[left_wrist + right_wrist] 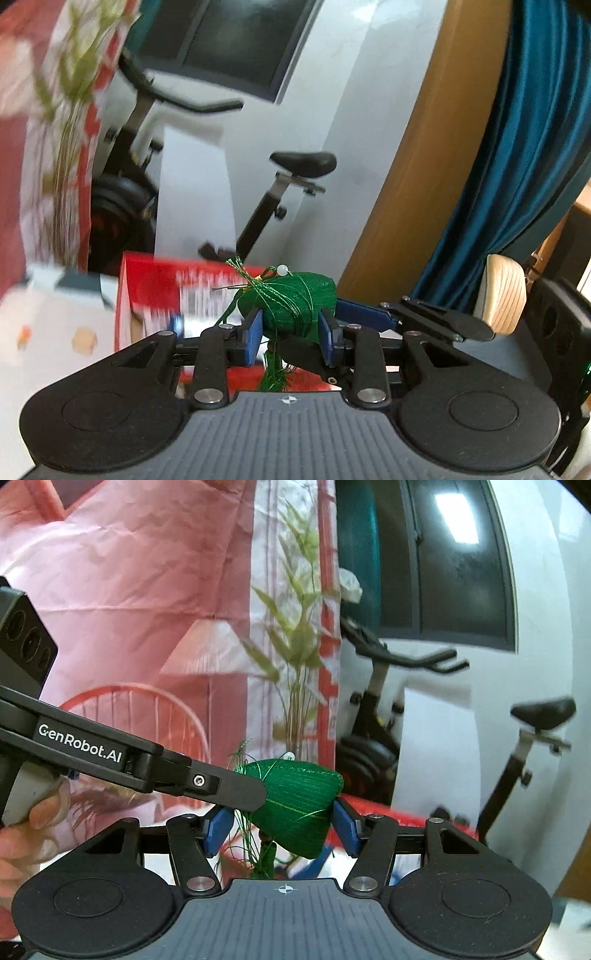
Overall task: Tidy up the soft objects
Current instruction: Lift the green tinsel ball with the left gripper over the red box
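A green thread-wrapped sachet [291, 299] with a white bead and a tassel hangs in the air. My left gripper [290, 332] is shut on it, blue pads pressing both sides. My right gripper's fingers [365, 308] reach in from the right, one above and one below the sachet. In the right wrist view the sachet [295, 805] sits between the blue pads of my right gripper [283, 827]. The right-hand pad [345, 829] lies against its corner. The left-hand pad stands a little apart from it. The left gripper's finger [229, 790] crosses in from the left.
A red box [155, 288] lies below and behind the sachet. An exercise bike [380, 746] stands by the white wall. A pink printed backdrop [129, 590] fills the left, a blue curtain [517, 184] and wooden panel [406, 184] the right. A hand [22, 830] holds the left gripper.
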`<state>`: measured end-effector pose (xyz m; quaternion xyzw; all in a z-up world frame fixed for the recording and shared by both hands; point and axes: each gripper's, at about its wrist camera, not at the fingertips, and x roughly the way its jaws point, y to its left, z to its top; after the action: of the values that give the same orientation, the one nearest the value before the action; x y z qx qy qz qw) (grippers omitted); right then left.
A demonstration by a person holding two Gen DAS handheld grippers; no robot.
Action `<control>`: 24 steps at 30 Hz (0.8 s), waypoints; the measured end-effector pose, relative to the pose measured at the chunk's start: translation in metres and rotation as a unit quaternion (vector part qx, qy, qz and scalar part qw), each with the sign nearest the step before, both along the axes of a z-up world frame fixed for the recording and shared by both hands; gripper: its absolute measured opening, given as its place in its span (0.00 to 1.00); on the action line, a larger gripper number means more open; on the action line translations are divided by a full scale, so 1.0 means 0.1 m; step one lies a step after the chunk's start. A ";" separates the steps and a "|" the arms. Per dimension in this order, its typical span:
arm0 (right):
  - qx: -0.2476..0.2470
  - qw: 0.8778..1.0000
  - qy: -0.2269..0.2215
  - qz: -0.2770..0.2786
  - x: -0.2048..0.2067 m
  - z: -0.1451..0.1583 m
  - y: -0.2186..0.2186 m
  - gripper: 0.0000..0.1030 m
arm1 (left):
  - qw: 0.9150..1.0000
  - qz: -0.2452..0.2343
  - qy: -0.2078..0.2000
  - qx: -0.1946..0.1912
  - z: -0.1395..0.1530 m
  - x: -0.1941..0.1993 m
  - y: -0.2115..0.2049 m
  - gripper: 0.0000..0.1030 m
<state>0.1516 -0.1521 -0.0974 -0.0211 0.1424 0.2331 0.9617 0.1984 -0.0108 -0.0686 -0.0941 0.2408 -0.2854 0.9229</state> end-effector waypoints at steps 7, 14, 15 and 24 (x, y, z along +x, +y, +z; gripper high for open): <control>-0.033 0.998 -0.047 0.002 0.53 0.39 0.03 0.53 | 1.000 -0.004 -0.014 -0.015 0.22 0.47 0.02 0.32; -0.070 0.996 -0.047 0.008 0.93 0.41 0.14 0.53 | 1.000 0.003 -0.012 -0.005 0.15 0.70 0.06 0.32; -0.079 0.996 -0.046 0.009 0.98 0.41 0.16 0.53 | 1.000 0.003 -0.007 -0.008 0.13 0.74 0.09 0.32; -0.123 0.992 0.001 0.014 1.33 0.02 0.28 0.54 | 0.998 -0.004 0.066 0.001 -0.35 1.15 0.12 0.33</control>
<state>0.2851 -0.1245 -0.0957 -0.1412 0.1707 0.2270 0.9484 0.3136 0.0010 -0.1035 -0.1105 0.3019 -0.2824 0.9038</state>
